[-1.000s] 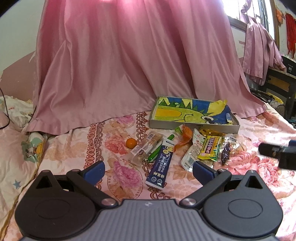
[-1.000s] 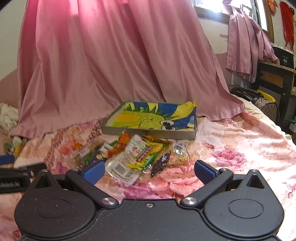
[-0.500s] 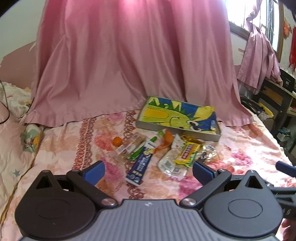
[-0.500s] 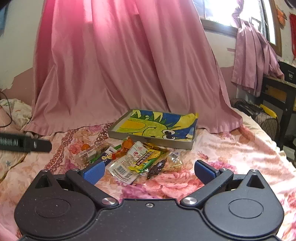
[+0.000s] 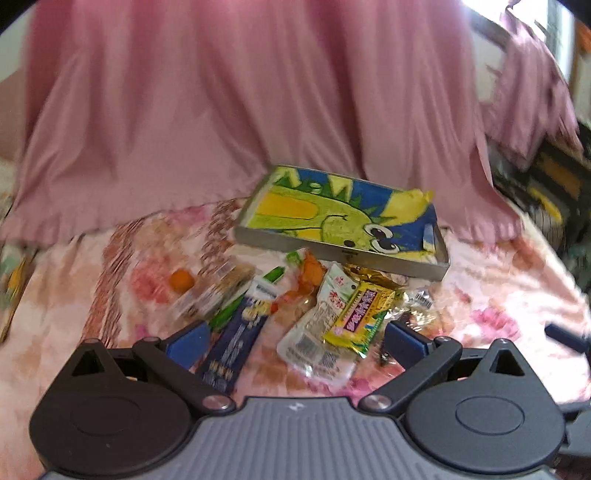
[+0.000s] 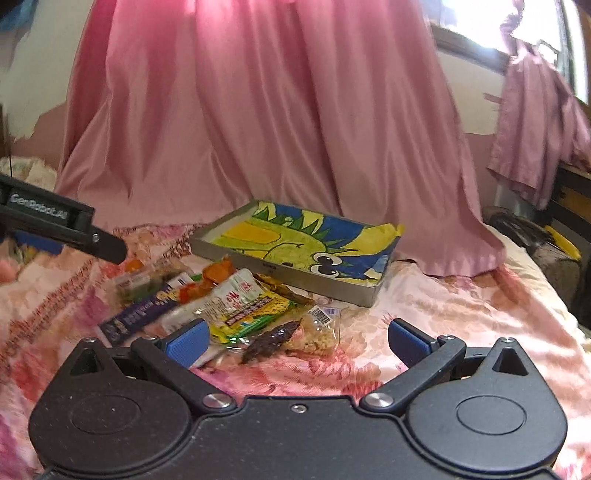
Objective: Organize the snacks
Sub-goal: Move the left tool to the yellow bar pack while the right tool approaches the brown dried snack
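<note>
Daylight pours in from the window up top right and blows it out white, glowing through the pink curtain. My left wrist view is smeared with motion blur (snack labels unreadable); the right one is sharper. Fisheye bends everything at the edges, with dark corners.

A home bedroom is shown. A floral bedsheet is spread out, and behind it a pink curtain is hung; a window is seen to the curtain's right.
</note>
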Demonstrator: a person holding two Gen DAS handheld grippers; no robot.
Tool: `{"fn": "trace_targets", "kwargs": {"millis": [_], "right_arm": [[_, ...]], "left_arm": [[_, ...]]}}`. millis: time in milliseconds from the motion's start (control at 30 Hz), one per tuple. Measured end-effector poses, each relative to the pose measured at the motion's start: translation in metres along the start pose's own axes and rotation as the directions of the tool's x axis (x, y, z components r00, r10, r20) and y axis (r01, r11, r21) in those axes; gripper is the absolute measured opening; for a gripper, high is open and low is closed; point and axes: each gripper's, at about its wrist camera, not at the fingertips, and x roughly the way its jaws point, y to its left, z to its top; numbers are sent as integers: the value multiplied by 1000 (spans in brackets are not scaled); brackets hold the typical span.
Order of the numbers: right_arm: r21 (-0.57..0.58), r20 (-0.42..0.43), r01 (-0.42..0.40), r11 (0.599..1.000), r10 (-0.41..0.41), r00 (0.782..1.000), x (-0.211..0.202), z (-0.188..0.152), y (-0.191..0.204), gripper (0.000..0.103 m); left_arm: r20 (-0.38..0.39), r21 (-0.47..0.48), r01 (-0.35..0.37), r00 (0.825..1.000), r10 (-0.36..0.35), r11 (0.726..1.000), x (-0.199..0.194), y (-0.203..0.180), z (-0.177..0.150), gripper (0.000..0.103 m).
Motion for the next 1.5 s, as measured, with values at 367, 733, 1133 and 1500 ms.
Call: {"fn": "trace_targets", "kwargs": {"millis": [367, 733, 1133, 1500], "right_arm": [[8, -70, -110, 994, 110, 991, 94, -20, -25, 102], [170, -190, -285, 943, 315, 930, 150, -30, -28, 102], [329, -255, -291, 898, 381, 888, 173, -27, -25, 89], [314, -221, -232, 921, 309, 925, 172, -27, -8, 79]], "left_arm": [[-62, 209, 242, 970, -234, 948, 102, -25, 8, 103], [-317, 267, 528, 838, -444, 806, 169, -31, 29, 98], [-419, 249, 556, 800, -430, 793, 199, -33, 48, 96], [-307, 228, 541, 829, -468, 809, 188, -25, 28, 92]]}}
